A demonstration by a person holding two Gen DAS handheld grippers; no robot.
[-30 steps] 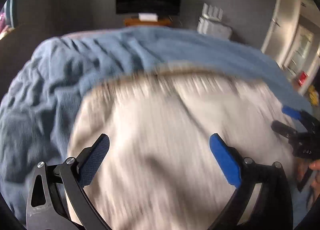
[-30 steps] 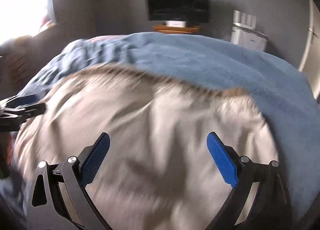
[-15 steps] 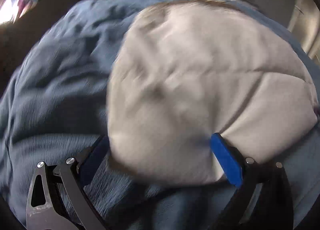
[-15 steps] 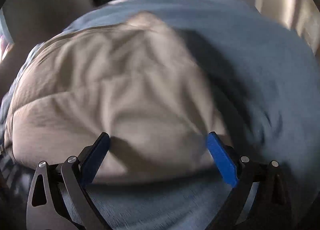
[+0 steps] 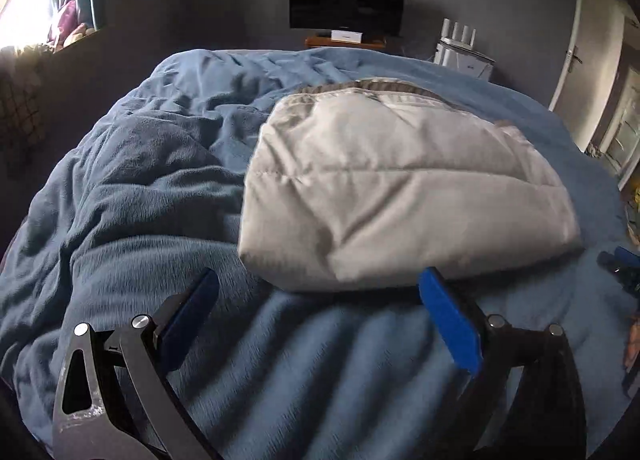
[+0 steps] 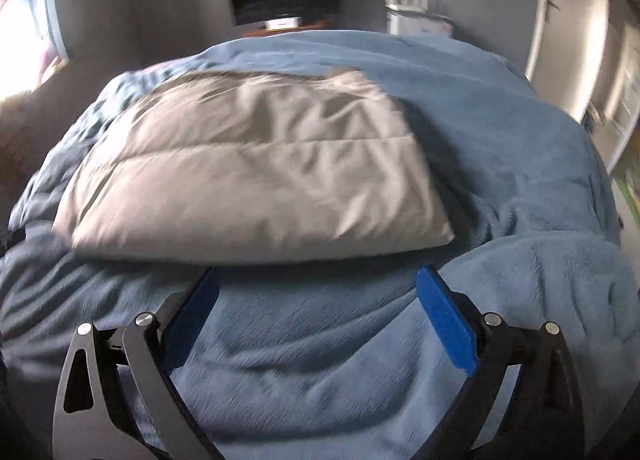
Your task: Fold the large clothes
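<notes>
A folded beige quilted garment [image 5: 396,188] lies on the blue bed cover [image 5: 132,220], with a grey trim along its far edge. In the right wrist view the same beige bundle [image 6: 256,176] lies just beyond the fingers. My left gripper [image 5: 316,296] is open, its blue pads spread wide just short of the garment's near edge, with nothing between them. My right gripper [image 6: 316,292] is open too, held over the blue cover in front of the garment. The right gripper's tips [image 5: 618,264] also show at the far right of the left wrist view.
The blue cover is rumpled into deep folds on the left [image 5: 168,132] and bulges at the near right [image 6: 540,280]. Beyond the bed stand a dark screen [image 5: 346,0] on a wooden shelf, a white unit [image 5: 460,50] and a pale door [image 5: 588,44]. A bright window [image 5: 24,16] is at the left.
Both grippers have drawn back from over the beige garment, which filled the views a second ago. It now lies folded on the bed ahead of the open fingers.
</notes>
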